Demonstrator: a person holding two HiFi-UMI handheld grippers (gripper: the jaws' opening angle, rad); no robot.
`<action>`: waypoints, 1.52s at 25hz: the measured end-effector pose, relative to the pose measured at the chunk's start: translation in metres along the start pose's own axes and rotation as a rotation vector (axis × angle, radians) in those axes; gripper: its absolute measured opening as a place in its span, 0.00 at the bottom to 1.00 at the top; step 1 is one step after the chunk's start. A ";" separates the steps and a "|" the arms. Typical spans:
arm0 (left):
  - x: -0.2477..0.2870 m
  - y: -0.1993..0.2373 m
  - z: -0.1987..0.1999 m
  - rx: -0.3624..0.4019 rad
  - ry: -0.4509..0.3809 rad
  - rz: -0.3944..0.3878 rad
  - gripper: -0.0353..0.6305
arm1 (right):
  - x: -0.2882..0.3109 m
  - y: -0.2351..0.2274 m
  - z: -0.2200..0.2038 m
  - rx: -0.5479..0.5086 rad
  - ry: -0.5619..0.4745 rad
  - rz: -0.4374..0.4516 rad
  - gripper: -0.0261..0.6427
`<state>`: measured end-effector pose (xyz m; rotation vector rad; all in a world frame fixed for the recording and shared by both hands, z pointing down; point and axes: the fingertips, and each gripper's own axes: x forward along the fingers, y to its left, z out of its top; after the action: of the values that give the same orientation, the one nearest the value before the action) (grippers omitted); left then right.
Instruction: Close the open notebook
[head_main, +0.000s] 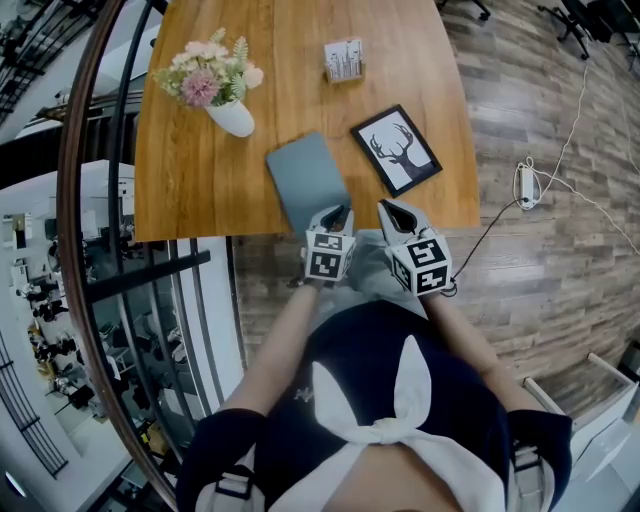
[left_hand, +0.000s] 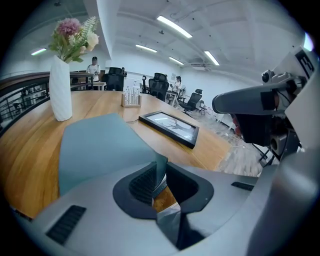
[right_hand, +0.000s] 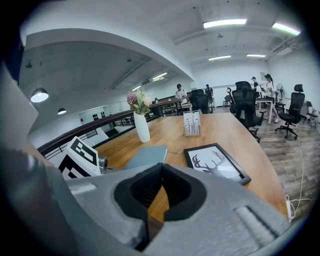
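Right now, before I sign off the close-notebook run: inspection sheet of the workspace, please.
Surface: wooden table, person at its near edge.
Job's things: grey-blue notebook lying flat, cover down or nearly so.
Clutter: flower vase, card holder, framed deer picture, all apart from the notebook.
Grippers: left gripper closed on the notebook's near corner; right gripper shut, empty.
Cables: corded power block on the floor right of the table.
Surroundings: railing, office chairs, people far off.

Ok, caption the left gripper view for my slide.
Left gripper pinches the near corner of the grey notebook on a wooden table, deer picture and flower vase beyond.
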<state>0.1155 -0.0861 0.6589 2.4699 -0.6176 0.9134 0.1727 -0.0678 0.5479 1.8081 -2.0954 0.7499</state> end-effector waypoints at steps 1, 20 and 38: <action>0.001 0.000 0.000 0.000 0.002 0.000 0.16 | 0.000 0.000 0.000 0.000 -0.001 0.001 0.03; -0.029 -0.015 0.038 -0.053 -0.031 -0.099 0.32 | -0.003 0.014 0.008 0.014 -0.020 0.012 0.03; -0.092 -0.013 0.092 -0.064 -0.287 -0.017 0.10 | -0.017 0.029 0.021 -0.022 -0.083 0.042 0.03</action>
<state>0.1049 -0.1015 0.5296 2.5638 -0.7060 0.5271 0.1503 -0.0624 0.5158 1.8178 -2.1918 0.6702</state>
